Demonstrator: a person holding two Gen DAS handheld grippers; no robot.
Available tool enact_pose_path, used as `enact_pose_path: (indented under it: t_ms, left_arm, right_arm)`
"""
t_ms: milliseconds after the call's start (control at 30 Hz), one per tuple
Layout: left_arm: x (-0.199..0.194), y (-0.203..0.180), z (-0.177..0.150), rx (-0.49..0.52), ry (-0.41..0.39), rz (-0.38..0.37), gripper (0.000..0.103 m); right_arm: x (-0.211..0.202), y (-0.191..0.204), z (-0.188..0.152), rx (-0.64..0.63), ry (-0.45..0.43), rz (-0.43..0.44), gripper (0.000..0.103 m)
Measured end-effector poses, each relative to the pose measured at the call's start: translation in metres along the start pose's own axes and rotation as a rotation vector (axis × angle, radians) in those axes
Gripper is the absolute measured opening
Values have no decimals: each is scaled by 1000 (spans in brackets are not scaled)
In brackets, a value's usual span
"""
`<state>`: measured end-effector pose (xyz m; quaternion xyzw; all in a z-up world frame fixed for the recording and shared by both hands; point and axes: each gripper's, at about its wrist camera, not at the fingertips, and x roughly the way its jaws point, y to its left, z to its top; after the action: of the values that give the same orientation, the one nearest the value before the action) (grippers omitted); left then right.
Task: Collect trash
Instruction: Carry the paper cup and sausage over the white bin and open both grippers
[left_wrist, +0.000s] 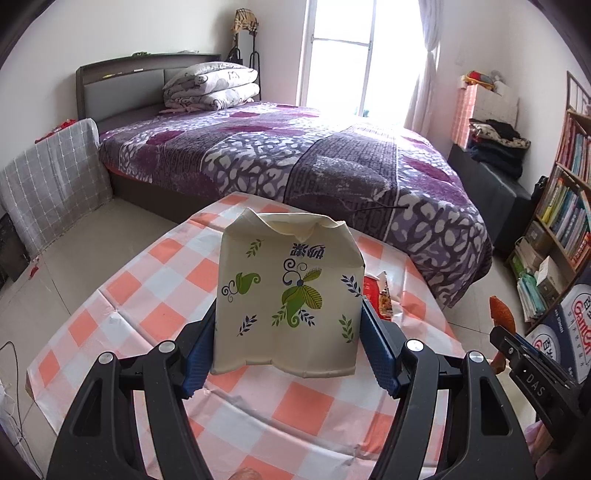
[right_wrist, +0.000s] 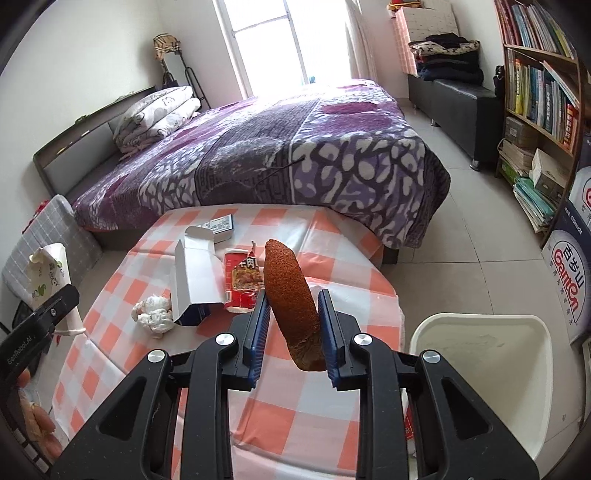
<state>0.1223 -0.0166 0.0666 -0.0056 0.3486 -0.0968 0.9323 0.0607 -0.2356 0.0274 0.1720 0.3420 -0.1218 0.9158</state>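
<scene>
Left wrist view: left gripper (left_wrist: 287, 332) clamped on a cream paper bag (left_wrist: 286, 299) w/ green leaf print and dark-blue Chinese characters that read upside down; blue pads (left_wrist: 376, 347) press both sides, bag held upright, lifted over the orange-and-white checked tablecloth (left_wrist: 147, 306). Far right of this view, the other tool's black body shows "DAS". Right wrist view: right gripper (right_wrist: 291, 325) pinched narrow on a brown, rough-skinned oblong piece (right_wrist: 291, 295), prob. a peel or husk, can't tell which; it stands tilted between the blue pads (right_wrist: 258, 325), tip pointing up and away, clear of the cloth. Left tool's side reads "GenRobot.AI" at the left edge. On the table beyond: red snack wrapper (right_wrist: 242, 282) w/ Chinese text, an opened white-and-blue carton (right_wrist: 195, 280) just beside it, crumpled white tissue (right_wrist: 153, 314) near the carton's lower end, a small flat printed box (right_wrist: 219, 225) further back. White plastic bin (right_wrist: 480, 369) sits right of the table edge, below the right gripper's side. Blue-and-white cartons (right_wrist: 570, 295) marked "Ganten" stand by the bookshelf (right_wrist: 535, 85). Purple patterned bed (right_wrist: 277, 155) w/ folded quilt (right_wrist: 159, 114) fills the background.
</scene>
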Motion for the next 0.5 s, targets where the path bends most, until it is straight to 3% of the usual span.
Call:
enact_pose_path:
  t_ms: [500]
  left_arm:
    - [-2, -76, -22, 109, 2, -85, 69]
  right_arm:
    - [-27, -85, 9, 161, -24, -122, 25]
